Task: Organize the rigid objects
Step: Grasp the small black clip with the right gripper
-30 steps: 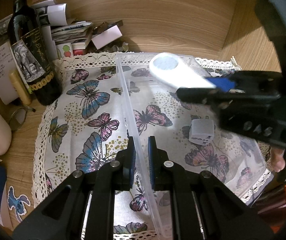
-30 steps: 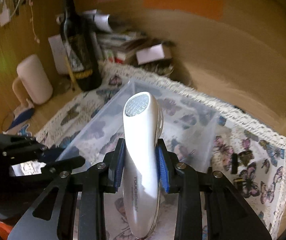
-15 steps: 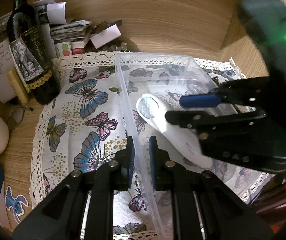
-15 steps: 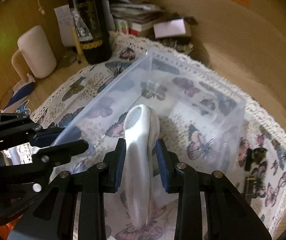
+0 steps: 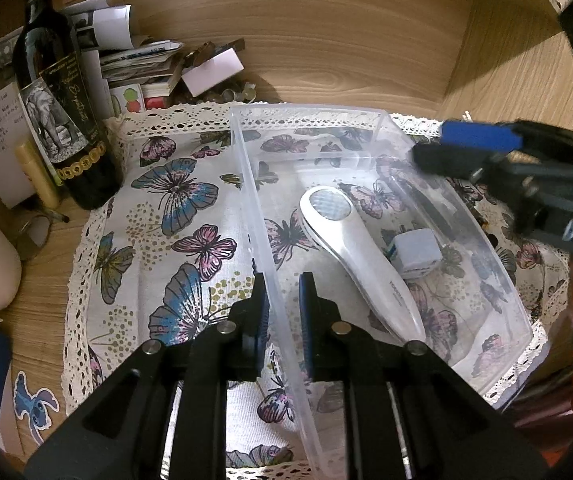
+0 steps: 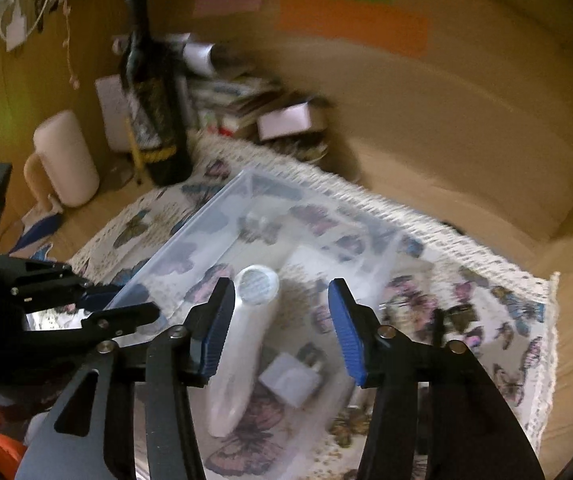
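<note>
A clear plastic bin (image 5: pixel 378 120) (image 6: pixel 206 216) stands on a butterfly cloth. My left gripper (image 5: pixel 282 312) is shut on the bin's left wall near its front. Inside the bin lies a long white handheld device (image 5: pixel 350 248) (image 6: pixel 242 344) with a round mesh head, next to a small white charger cube (image 5: pixel 416 250) (image 6: pixel 292 382). My right gripper (image 6: pixel 282 320) (image 5: pixel 450 148) hangs above the bin, its jaws opening with blue pads apart. The white device lies free below them, touched by neither pad.
A dark wine bottle (image 5: pixel 60 112) stands at the cloth's back left, beside a cream mug (image 6: pixel 66 164) and a pile of papers and small boxes (image 5: pixel 146 68). Wooden walls close in behind and to the right. Small dark items (image 6: pixel 458 316) lie on the cloth right of the bin.
The right gripper carried the white device down into the bin, let go of it with pads spreading, and lifted away. The left gripper kept its grip on the bin wall.
</note>
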The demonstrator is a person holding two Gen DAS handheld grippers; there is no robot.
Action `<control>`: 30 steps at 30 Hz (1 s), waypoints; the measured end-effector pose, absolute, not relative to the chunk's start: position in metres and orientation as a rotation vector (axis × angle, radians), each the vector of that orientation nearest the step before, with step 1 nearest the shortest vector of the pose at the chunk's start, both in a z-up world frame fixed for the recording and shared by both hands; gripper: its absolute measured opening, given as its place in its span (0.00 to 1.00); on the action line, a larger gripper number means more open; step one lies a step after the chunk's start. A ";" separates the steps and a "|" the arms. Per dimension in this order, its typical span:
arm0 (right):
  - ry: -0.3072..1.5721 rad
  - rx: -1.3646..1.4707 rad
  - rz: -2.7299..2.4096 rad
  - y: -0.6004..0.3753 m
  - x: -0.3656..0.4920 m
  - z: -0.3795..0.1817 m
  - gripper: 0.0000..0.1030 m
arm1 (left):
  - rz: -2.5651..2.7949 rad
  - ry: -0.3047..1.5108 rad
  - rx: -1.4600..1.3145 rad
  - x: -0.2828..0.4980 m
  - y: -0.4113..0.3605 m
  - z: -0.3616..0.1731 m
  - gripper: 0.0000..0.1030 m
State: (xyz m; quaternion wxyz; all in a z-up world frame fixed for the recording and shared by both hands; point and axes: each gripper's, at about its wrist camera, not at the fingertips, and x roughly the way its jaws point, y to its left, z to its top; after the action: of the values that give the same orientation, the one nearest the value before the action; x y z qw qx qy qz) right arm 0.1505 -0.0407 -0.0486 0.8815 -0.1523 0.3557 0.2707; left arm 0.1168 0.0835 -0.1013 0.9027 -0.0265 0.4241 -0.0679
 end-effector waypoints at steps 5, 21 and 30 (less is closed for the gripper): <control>0.680 -0.261 0.474 -0.080 0.152 -0.033 0.51 | -0.132 0.877 -0.065 0.117 0.086 -0.101 0.12; 0.845 -0.145 0.215 -0.189 0.173 -0.096 0.51 | -0.120 0.891 -0.061 0.119 0.084 -0.100 0.12; 0.970 -0.077 0.240 -0.206 0.170 -0.137 0.51 | -0.114 0.895 -0.050 0.120 0.081 -0.099 0.12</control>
State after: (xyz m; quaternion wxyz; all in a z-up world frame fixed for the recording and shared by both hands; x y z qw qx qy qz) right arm 0.1699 -0.2060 -0.1371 0.8770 -0.0368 0.4649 0.1152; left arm 0.1195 0.0813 -0.0994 0.8996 -0.0240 0.4326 -0.0549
